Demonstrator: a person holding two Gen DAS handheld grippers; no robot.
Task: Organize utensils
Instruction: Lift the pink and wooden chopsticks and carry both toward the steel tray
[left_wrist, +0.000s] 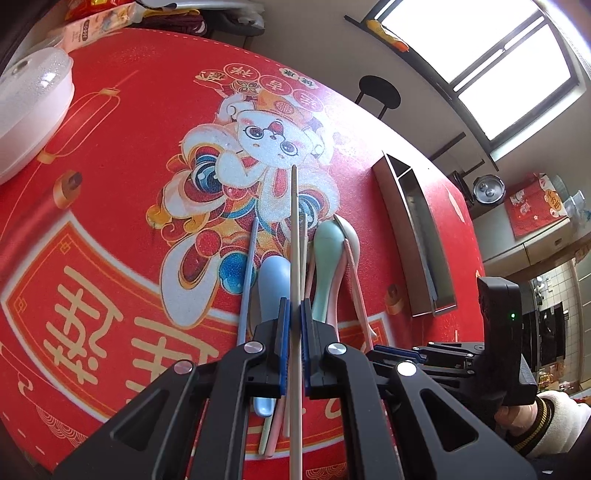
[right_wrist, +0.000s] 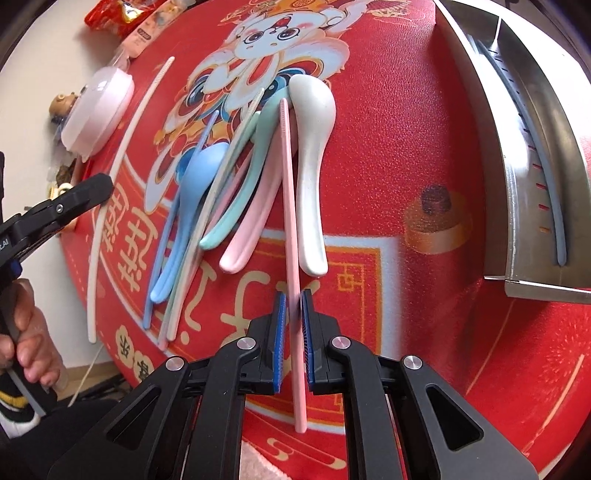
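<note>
A pile of pastel spoons and chopsticks lies on the red tablecloth (left_wrist: 110, 166). My left gripper (left_wrist: 294, 310) is shut on a beige chopstick (left_wrist: 294, 229) and holds it above the pile. My right gripper (right_wrist: 292, 306) is shut on a pink chopstick (right_wrist: 288, 184), next to a white spoon (right_wrist: 312, 147). A blue spoon (right_wrist: 201, 173), a mint spoon (right_wrist: 258, 155) and a pink spoon (right_wrist: 255, 218) lie in the pile. The steel utensil tray (right_wrist: 517, 166) at the right holds one blue-grey chopstick (right_wrist: 550, 184).
A white lidded container (left_wrist: 29, 107) stands at the table's far left. Snack packets (left_wrist: 92, 22) lie at the back. A black stool (left_wrist: 378, 90) stands beyond the table. The tray also shows in the left wrist view (left_wrist: 413, 236).
</note>
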